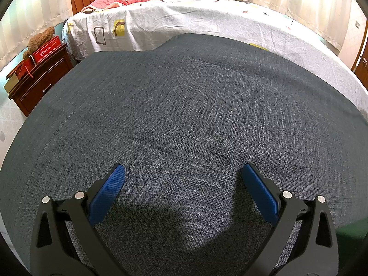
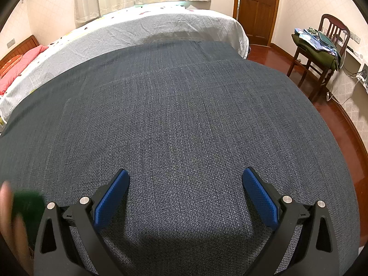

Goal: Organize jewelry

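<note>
1. Left gripper (image 1: 182, 174): its blue pads (image 1: 108, 195) stand wide apart with nothing between them, low in the frame over a dark blue-grey cloth (image 1: 184, 115).
2. Right gripper (image 2: 185, 179): likewise spread wide and empty, low in its frame above the same cloth (image 2: 184, 119).
3. No jewelry shows in either view; the cloth is bare wherever it can be seen.
4. At the lower left of the right wrist view a blurred hand (image 2: 9, 218) holds a dark green thing (image 2: 28, 207). It is too smeared to name; it may be a jewelry box or pouch, but I cannot tell. A dark green patch (image 1: 349, 230) also sits at the lower right edge of the left wrist view.
5. Behind the cloth lies a bed (image 1: 207, 18); a nightstand (image 1: 39, 80) stands at the left, a chair (image 2: 319, 53) at the upper right.
6. Judgement: the task looks barely begun, at the setting-out step.
7. The next move calls for the jewelry to be laid on the cloth, then a gripper lowered over one piece.
</note>
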`<action>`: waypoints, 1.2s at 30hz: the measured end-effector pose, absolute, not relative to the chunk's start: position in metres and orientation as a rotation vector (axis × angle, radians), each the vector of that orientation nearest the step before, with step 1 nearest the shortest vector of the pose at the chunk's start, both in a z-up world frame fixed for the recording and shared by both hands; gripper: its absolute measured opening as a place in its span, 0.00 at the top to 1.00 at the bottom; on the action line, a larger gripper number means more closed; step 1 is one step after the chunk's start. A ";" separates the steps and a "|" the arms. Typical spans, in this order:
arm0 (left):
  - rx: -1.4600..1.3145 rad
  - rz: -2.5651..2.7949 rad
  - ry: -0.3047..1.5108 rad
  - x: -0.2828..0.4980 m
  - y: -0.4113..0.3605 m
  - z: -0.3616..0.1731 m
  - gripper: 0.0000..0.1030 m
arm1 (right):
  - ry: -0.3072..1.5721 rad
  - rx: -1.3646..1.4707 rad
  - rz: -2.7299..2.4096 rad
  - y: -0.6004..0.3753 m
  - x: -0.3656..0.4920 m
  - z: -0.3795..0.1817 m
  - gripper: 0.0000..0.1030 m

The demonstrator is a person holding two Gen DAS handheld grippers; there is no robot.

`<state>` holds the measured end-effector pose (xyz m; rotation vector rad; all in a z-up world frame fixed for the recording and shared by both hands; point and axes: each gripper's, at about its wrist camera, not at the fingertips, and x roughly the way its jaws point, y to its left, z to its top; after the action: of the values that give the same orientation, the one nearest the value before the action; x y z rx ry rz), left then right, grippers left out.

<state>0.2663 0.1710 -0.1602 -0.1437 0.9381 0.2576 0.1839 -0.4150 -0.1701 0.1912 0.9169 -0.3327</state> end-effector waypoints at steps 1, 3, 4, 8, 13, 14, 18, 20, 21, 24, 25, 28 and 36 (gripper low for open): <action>-0.144 0.258 0.938 0.266 0.171 -0.160 0.04 | 0.917 0.191 -0.333 -0.414 0.183 -0.170 0.06; -0.143 0.258 0.938 0.267 0.171 -0.160 0.04 | 0.917 0.192 -0.332 -0.417 0.186 -0.170 0.06; -0.143 0.258 0.938 0.266 0.171 -0.160 0.04 | 0.917 0.192 -0.333 -0.417 0.186 -0.170 0.06; -0.144 0.258 0.938 0.267 0.171 -0.160 0.04 | 0.917 0.192 -0.332 -0.416 0.185 -0.170 0.06; -0.143 0.258 0.938 0.266 0.171 -0.160 0.04 | 0.917 0.192 -0.332 -0.415 0.184 -0.170 0.06; -0.143 0.258 0.938 0.267 0.171 -0.160 0.04 | 0.917 0.192 -0.333 -0.415 0.184 -0.170 0.06; -0.144 0.258 0.938 0.267 0.171 -0.160 0.04 | 0.916 0.192 -0.332 -0.415 0.184 -0.170 0.06; -0.144 0.258 0.938 0.267 0.171 -0.160 0.04 | 0.917 0.192 -0.332 -0.415 0.184 -0.170 0.06; -0.144 0.258 0.938 0.267 0.171 -0.160 0.04 | 0.917 0.192 -0.332 -0.415 0.184 -0.170 0.06; -0.144 0.258 0.938 0.267 0.171 -0.160 0.04 | 0.917 0.192 -0.332 -0.415 0.184 -0.170 0.06; -0.144 0.258 0.938 0.267 0.171 -0.160 0.04 | 0.917 0.192 -0.332 -0.415 0.184 -0.170 0.06; -0.144 0.258 0.938 0.267 0.171 -0.160 0.04 | 0.917 0.192 -0.332 -0.415 0.184 -0.170 0.06; -0.144 0.258 0.938 0.266 0.171 -0.160 0.04 | 0.917 0.192 -0.332 -0.415 0.184 -0.171 0.06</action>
<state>0.2662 0.1706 -0.1603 -0.1438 0.9384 0.2580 0.1844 -0.4152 -0.1707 0.1923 0.9166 -0.3322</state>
